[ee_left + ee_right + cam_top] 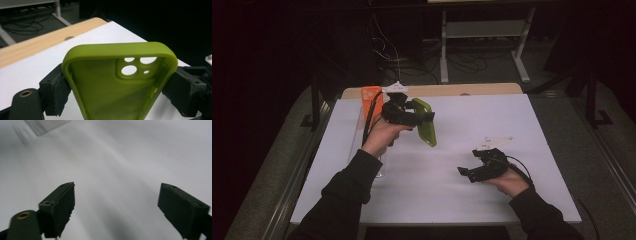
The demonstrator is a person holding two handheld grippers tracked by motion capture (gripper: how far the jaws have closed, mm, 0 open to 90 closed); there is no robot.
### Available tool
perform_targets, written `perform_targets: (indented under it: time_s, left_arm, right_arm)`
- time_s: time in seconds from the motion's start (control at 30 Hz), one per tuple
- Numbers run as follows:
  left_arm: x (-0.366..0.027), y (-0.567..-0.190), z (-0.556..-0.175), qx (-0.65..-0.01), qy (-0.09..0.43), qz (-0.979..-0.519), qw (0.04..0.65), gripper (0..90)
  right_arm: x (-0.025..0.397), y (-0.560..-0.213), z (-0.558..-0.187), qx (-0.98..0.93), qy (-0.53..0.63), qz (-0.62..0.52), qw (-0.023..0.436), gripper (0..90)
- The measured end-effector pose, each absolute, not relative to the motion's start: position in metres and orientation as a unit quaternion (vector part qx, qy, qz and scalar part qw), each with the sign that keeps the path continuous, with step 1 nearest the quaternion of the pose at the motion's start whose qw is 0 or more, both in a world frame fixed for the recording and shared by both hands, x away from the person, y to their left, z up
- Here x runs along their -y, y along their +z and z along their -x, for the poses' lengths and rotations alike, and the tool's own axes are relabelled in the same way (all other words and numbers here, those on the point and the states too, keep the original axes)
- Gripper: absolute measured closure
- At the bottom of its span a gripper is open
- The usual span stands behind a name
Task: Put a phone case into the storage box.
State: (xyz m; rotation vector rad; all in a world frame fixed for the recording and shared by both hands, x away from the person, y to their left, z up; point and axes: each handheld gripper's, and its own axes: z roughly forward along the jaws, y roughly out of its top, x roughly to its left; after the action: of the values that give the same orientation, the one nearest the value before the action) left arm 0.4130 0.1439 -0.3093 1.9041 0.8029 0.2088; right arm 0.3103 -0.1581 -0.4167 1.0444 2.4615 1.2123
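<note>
A green phone case (426, 123) hangs above the white table (452, 200), and my left gripper (414, 116) is shut on it across its width. In the left gripper view the green phone case (117, 82) shows its hollow inside and its camera cut-outs, pinched between the two black pads (58, 90) of my left gripper (117, 87). An orange phone case (372, 99) stands behind the left hand at the table's far left. My right gripper (466, 173) is low over the table's near right. In its own view my right gripper (116, 207) is open, with bare table between its jaws.
A clear plastic stand (373, 150) lies along the table's left side under the left forearm, and its corner (43, 126) shows blurred in the right gripper view. A wooden strip (437, 90) borders the far edge. Cables and a desk frame (484, 40) sit on the floor beyond.
</note>
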Motion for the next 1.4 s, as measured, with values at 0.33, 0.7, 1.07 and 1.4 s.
perform_targets:
  time_s: [0.33, 0.7, 1.07, 1.4]
  left_arm:
    - [-0.193, -0.285, -0.421, -0.365, 0.135, -0.772, 0.502, 15.5]
    - [-0.240, -0.278, -0.429, -0.422, 0.203, -0.746, 0.474, 15.5]
    - [-0.258, -0.289, -0.448, -0.478, 0.240, -0.726, 0.432, 15.5]
    - [-0.261, -0.308, -0.466, -0.513, 0.259, -0.722, 0.385, 15.4]
  right_arm:
    - [0.181, -0.428, -0.294, -0.839, 0.402, -0.351, 0.111, 0.2]
    - [0.184, -0.441, -0.284, -0.846, 0.385, -0.352, 0.114, 0.2]
    - [0.184, -0.440, -0.285, -0.841, 0.387, -0.361, 0.116, 0.2]
    - [0.186, -0.438, -0.285, -0.836, 0.391, -0.366, 0.118, 0.2]
